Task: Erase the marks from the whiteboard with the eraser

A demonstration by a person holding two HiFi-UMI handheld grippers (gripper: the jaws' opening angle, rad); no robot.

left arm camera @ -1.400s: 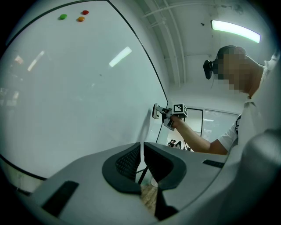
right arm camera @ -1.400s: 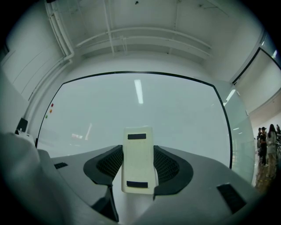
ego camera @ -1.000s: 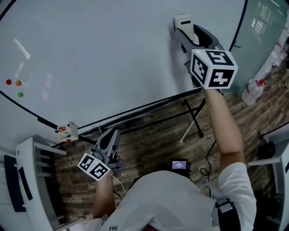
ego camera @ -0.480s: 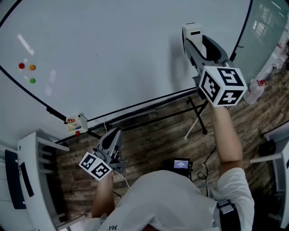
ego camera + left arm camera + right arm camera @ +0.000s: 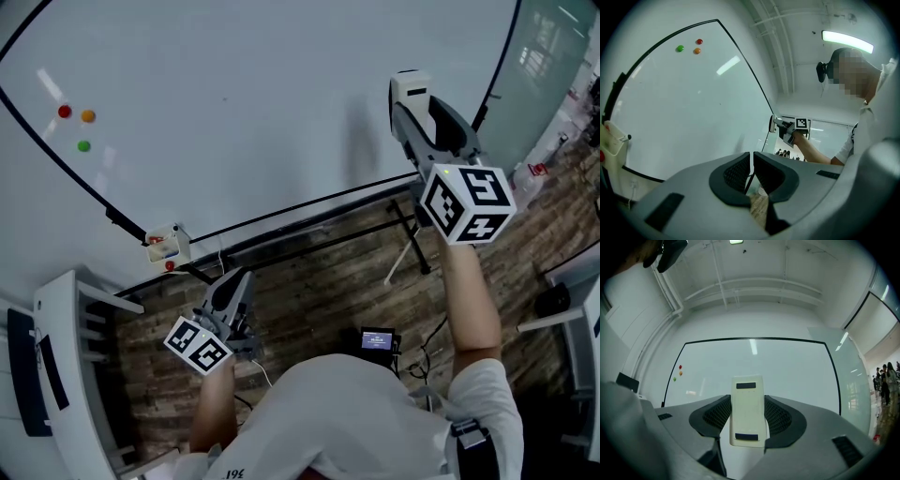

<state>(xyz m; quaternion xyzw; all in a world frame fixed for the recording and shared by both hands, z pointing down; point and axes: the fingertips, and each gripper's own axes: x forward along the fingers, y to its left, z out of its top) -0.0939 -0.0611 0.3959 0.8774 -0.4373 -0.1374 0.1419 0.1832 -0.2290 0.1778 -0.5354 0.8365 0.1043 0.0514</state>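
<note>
A large whiteboard [image 5: 234, 112] with a black frame fills the upper head view; its surface looks clean except for three small magnets. My right gripper [image 5: 411, 101] is raised in front of the board's lower right part, shut on a cream eraser [image 5: 409, 90]. The right gripper view has the eraser [image 5: 748, 411] clamped upright between both jaws, facing the whiteboard [image 5: 787, 366]. My left gripper [image 5: 232, 286] hangs low below the board, over the floor, with its jaws shut and nothing between them [image 5: 751, 176].
Red, orange and green magnets [image 5: 75, 122] sit at the board's left. A small white holder [image 5: 165, 246] hangs on the lower frame. The board's stand legs [image 5: 405, 246] rest on wooden floor. A white rack [image 5: 66, 375] stands at left, a spray bottle [image 5: 536, 178] at right.
The right gripper with the eraser has slid down and to the right along the board. The head view has shifted so the magnets sit higher. The left gripper has stayed put.
</note>
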